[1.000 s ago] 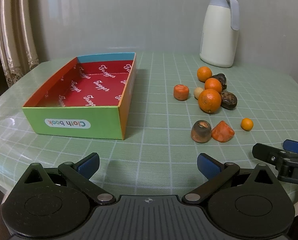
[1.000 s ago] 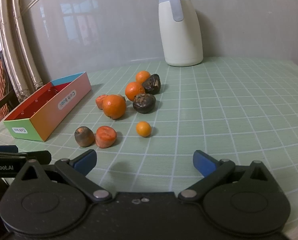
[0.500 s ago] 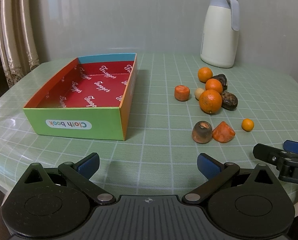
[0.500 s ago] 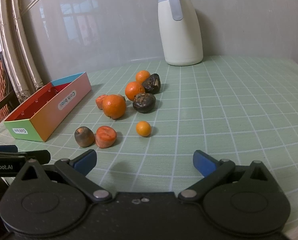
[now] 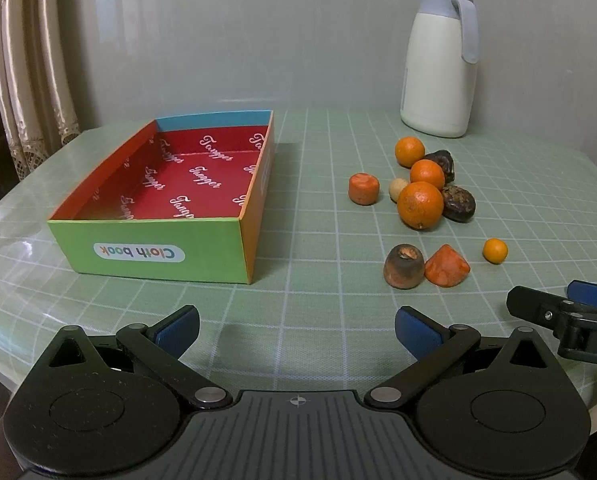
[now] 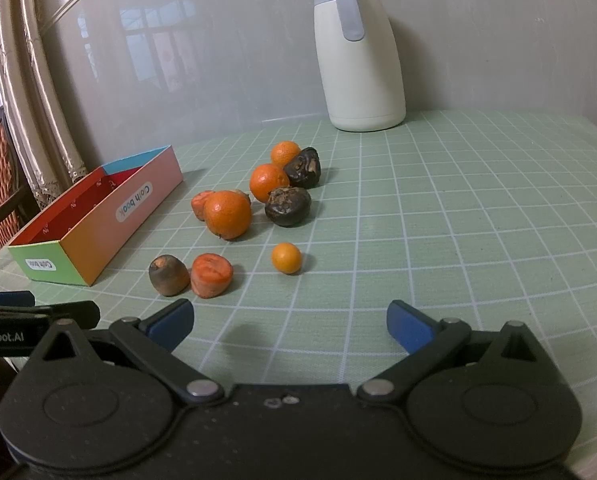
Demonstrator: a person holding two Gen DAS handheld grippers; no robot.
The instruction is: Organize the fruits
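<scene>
a: what's on the left?
b: the box (image 5: 158, 248), holding nothing, with the left gripper (image 5: 296, 330) spread wide before it.
a: and to the right?
b: the fruits (image 6: 254, 208) lie loose on the table (image 6: 458, 240) beside the box; the right gripper (image 6: 290, 326) gapes wide, holding nothing.

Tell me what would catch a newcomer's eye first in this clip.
The open box with its red printed lining, empty, sits left on the green checked table. To its right lies a loose scatter of fruit led by the largest orange, with dark shrivelled pieces among it. A white jug stands upright by the wall; both grippers hover near, jaws open, holding nothing.
</scene>
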